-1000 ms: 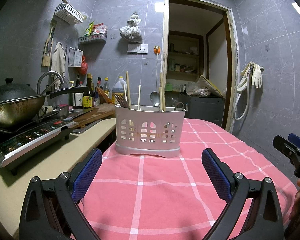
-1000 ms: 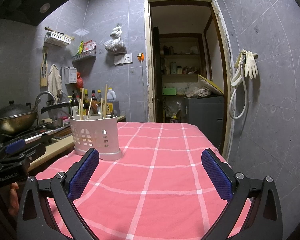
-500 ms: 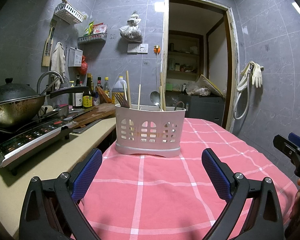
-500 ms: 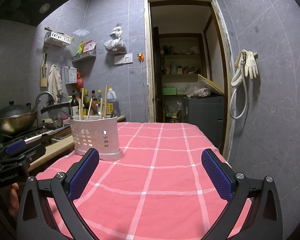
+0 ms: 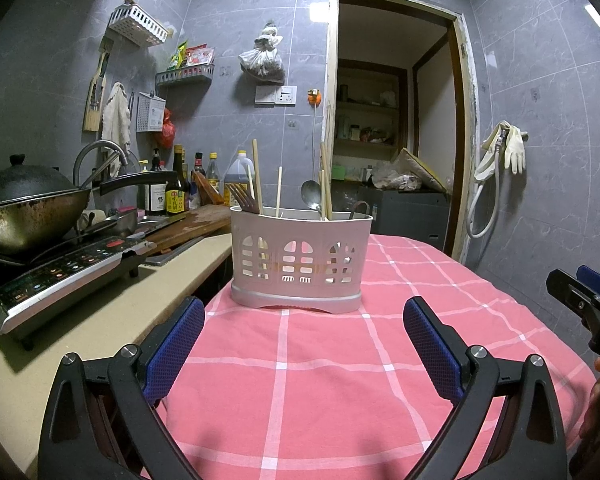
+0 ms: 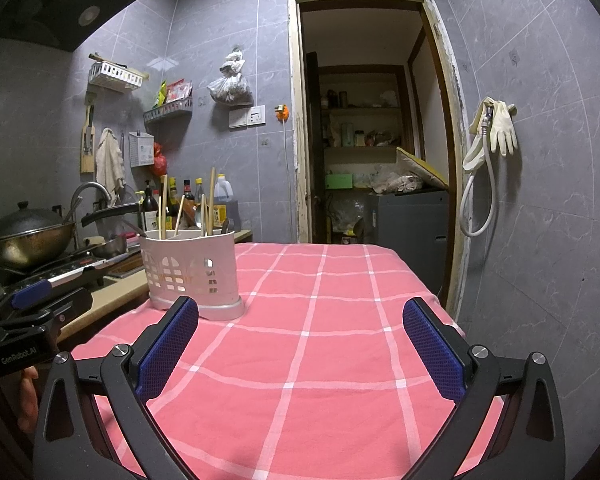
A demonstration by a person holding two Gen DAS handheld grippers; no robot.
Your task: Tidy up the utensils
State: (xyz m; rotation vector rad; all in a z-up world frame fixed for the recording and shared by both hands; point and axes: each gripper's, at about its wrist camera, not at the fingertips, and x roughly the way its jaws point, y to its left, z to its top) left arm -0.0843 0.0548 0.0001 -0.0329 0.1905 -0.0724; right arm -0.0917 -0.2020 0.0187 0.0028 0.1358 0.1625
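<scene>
Change over the last second was nil: left tongs (image 5: 303,343) and right tongs (image 6: 300,343) stayed released, empty; utensil caddy (image 5: 300,258) sat loaded on pink tabletop (image 6: 320,360), so sorting looked finished

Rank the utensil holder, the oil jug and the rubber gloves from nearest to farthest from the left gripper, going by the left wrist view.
From the left gripper:
1. Utensil holder, straight ahead on the pink cloth.
2. Oil jug, behind the holder, on the counter by the back wall.
3. Rubber gloves, far right, hanging on the wall beside the doorway.
</scene>
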